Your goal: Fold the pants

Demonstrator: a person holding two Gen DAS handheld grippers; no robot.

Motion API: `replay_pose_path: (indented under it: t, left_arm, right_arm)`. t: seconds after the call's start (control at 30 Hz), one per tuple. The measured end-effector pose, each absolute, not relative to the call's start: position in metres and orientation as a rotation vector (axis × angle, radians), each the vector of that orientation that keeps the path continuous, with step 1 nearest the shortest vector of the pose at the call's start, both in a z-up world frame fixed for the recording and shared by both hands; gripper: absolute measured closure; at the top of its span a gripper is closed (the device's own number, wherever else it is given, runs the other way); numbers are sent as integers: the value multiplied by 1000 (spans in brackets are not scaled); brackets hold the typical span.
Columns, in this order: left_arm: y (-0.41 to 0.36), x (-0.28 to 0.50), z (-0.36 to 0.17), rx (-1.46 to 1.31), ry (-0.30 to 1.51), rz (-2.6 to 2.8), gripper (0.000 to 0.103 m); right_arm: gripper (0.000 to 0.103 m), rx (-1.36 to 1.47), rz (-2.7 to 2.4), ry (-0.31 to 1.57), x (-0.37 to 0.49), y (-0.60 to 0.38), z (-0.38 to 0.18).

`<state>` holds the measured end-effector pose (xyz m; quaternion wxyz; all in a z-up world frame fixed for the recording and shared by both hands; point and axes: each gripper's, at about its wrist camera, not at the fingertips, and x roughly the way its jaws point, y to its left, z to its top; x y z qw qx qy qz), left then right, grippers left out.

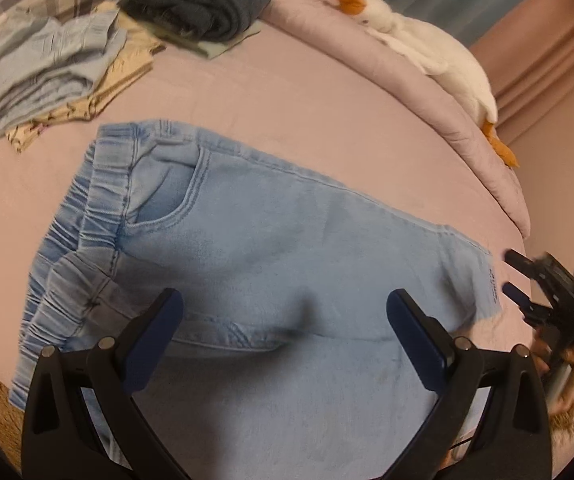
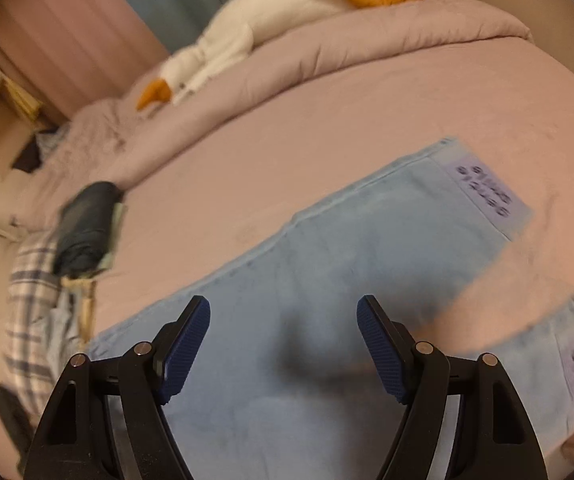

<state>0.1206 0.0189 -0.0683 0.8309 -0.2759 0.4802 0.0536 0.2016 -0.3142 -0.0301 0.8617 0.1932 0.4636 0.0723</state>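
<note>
Light blue denim pants (image 1: 271,248) lie flat on the pink bed sheet (image 1: 287,92), the elastic waistband at the left, the hems at the right. My left gripper (image 1: 285,310) is open and empty above the crotch and seat area. My right gripper (image 2: 283,318) is open and empty above the legs (image 2: 327,264); both leg hems carry lilac printed cuffs (image 2: 487,192). The right gripper also shows in the left wrist view (image 1: 521,280) at the right, beside the hems, held by a hand.
A pile of folded clothes (image 1: 59,68) and a dark folded garment (image 1: 203,4) lie at the far left of the bed. A white goose plush (image 1: 427,44) lies on the rolled pink duvet (image 1: 467,128) along the far edge. Curtains hang behind.
</note>
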Motion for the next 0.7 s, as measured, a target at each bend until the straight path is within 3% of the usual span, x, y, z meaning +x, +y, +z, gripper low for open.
replay_pose_path:
  t: [0.3, 0.53, 0.7]
  left_arm:
    - [22, 122, -72, -496, 1022, 237, 1]
    - [21, 123, -75, -513, 1039, 244, 1]
    - [18, 120, -73, -502, 1038, 258, 1]
  right_arm:
    - [28, 375, -38, 1120, 315, -291, -89]
    - [29, 369, -206, 1174, 342, -296, -115]
    - [68, 318, -261, 1134, 328, -297, -116]
